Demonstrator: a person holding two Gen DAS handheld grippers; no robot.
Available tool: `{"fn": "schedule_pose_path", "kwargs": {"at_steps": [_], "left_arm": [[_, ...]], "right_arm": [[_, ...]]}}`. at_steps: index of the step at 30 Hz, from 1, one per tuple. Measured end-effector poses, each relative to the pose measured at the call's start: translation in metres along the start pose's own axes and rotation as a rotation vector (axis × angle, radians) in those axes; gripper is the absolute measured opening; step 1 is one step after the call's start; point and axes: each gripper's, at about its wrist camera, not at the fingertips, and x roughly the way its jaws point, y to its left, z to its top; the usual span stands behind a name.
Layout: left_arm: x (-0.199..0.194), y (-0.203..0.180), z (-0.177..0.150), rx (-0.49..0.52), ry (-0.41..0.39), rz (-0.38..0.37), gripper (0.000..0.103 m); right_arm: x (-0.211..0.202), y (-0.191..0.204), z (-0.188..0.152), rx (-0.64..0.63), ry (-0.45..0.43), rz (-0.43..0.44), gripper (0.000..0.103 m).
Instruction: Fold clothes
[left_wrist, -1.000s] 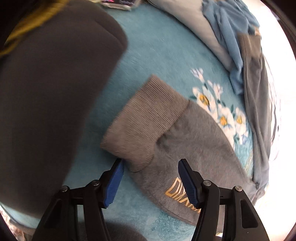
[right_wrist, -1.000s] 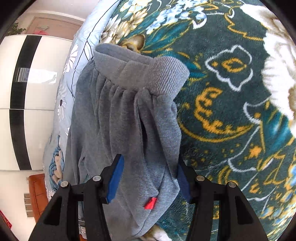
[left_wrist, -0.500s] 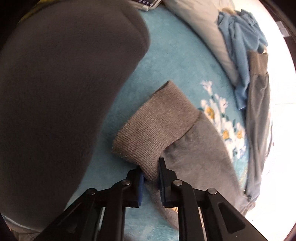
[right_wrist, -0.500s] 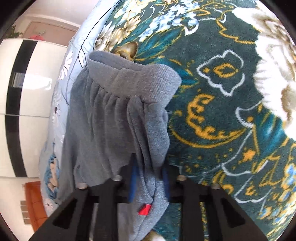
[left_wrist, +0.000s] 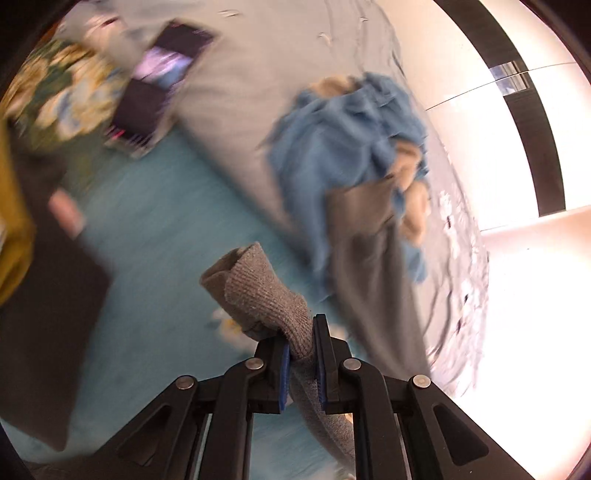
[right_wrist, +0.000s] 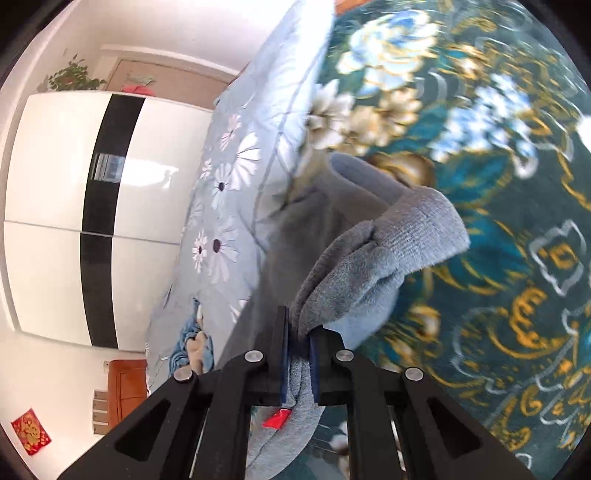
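Blue clothes pile (left_wrist: 347, 155) seemingly crowds ahead.

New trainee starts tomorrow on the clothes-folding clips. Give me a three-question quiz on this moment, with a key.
1. True or false: the left gripper is shut on a ribbed grey cuff.
2. What is between the right gripper's pads? A) blue cloth B) grey garment C) nothing
3. Fill in: in the left wrist view, a crumpled ____ cloth lies on the bed beyond the cuff.

Key
1. True; the cuff is pinched between the pads.
2. B; the grey garment is bunched at the pads, its ribbed band lifted.
3. Blue.
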Motion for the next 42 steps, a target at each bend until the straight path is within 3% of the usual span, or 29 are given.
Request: {"fn": "schedule_pose_path", "kwargs": {"at_steps": [3, 6, 12, 16, 18, 20, 22, 24, 26, 27, 31, 34, 37, 42], "left_arm": [[0.032, -0.042, 0.043, -0.002, 0.029, 0.033, 0.012], [0.064, -0.072, 0.071, 0.045, 0.053, 0.088, 0.012], [0.124, -0.109, 0.102, 0.083, 0.087, 0.140, 0.016], [0.139, -0.125, 0.125, 0.129, 0.075, 0.076, 0.034], [0.136, -0.129, 0.128, 0.169, 0.071, 0.017, 0.052], [0.130, -0.132, 0.128, 0.208, 0.067, -0.038, 0.054], [0.119, -0.128, 0.128, 0.217, 0.051, -0.065, 0.054], [0.105, -0.121, 0.126, 0.218, 0.025, -0.070, 0.055], [0.090, -0.109, 0.125, 0.216, -0.010, -0.063, 0.058], [0.083, -0.103, 0.123, 0.216, -0.027, -0.058, 0.060], [0.077, -0.082, 0.118, 0.217, -0.016, -0.043, 0.061], [0.084, -0.069, 0.111, 0.194, -0.007, -0.030, 0.061], [0.099, -0.047, 0.103, 0.143, 0.018, -0.015, 0.061], [0.118, -0.040, 0.100, 0.123, 0.038, -0.059, 0.061]], "right_arm": [[0.028, 0.030, 0.023, -0.024, 0.018, -0.011, 0.009], [0.062, 0.048, 0.051, -0.057, 0.038, -0.077, 0.009], [0.128, 0.035, 0.087, 0.017, 0.090, -0.175, 0.010], [0.153, 0.023, 0.094, 0.028, 0.096, -0.207, 0.010], [0.159, 0.022, 0.095, 0.014, 0.098, -0.222, 0.012], [0.165, 0.023, 0.096, -0.012, 0.102, -0.238, 0.012], [0.166, 0.027, 0.095, -0.055, 0.102, -0.255, 0.014], [0.163, 0.033, 0.094, -0.097, 0.098, -0.261, 0.023], [0.156, 0.042, 0.093, -0.134, 0.077, -0.238, 0.044], [0.150, 0.046, 0.092, -0.152, 0.064, -0.227, 0.048], [0.115, 0.061, 0.083, -0.222, 0.006, -0.180, 0.050], [0.084, 0.059, 0.071, -0.250, -0.035, -0.158, 0.059], [0.059, 0.034, 0.058, -0.216, -0.047, -0.178, 0.060], [0.038, -0.032, 0.042, -0.061, -0.050, -0.252, 0.060]]}}
